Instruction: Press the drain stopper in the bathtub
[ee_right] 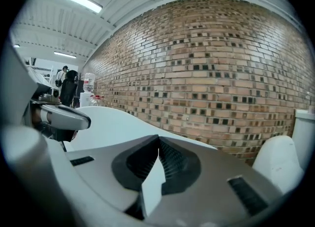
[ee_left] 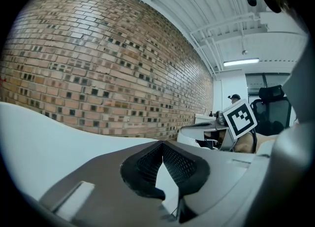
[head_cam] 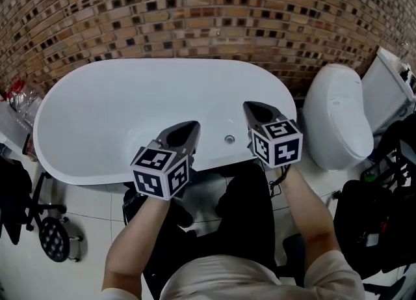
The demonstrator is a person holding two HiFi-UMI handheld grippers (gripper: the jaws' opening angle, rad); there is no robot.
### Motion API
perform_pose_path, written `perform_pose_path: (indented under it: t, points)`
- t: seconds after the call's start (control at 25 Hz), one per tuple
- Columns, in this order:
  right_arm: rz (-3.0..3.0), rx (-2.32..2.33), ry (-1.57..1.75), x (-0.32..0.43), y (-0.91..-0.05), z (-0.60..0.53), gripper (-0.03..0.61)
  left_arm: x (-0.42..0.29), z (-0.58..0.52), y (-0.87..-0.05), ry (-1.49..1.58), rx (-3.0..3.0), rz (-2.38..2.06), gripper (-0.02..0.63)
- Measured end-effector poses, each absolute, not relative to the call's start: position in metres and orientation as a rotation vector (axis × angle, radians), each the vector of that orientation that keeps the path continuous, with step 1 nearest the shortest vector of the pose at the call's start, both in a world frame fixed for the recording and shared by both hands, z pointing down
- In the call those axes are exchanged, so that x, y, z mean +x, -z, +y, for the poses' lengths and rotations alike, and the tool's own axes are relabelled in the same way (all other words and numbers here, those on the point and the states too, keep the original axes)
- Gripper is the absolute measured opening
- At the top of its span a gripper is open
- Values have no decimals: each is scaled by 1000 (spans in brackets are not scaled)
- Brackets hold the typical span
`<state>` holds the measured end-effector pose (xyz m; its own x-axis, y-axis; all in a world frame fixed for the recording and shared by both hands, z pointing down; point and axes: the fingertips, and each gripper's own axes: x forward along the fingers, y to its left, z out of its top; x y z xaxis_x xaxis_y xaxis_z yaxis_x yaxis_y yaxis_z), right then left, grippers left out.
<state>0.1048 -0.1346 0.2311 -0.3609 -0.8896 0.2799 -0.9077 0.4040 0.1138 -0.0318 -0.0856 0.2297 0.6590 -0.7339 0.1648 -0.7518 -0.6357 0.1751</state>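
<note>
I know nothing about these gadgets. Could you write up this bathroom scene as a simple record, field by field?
place: bathroom, brick wall behind the tub
bathtub: white, oval
drain stopper: small round metal piece on the tub's inside, between the two grippers, untouched
toilet: white, lid down, right of the tub
left gripper: held over the tub's near rim, fingers together, holding nothing
right gripper: held over the tub, just right of the stopper, fingers together, holding nothing
</note>
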Motion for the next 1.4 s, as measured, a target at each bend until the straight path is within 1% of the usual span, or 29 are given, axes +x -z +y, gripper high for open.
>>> perform_pose_path:
  t: [0.4, 0.88, 1.4]
  points:
    - [-2422, 1598, -119, 114, -236, -116, 15, -37, -72, -242, -112, 2636, -1249, 6]
    - [-2432, 1583, -120, 103, -266, -100, 14, -59, -52, -260, -126, 2615, -1317, 6]
    - [-2453, 1507, -154, 94, -301, -87, 18, -57, -42, -282, -170, 2599, -1301, 6]
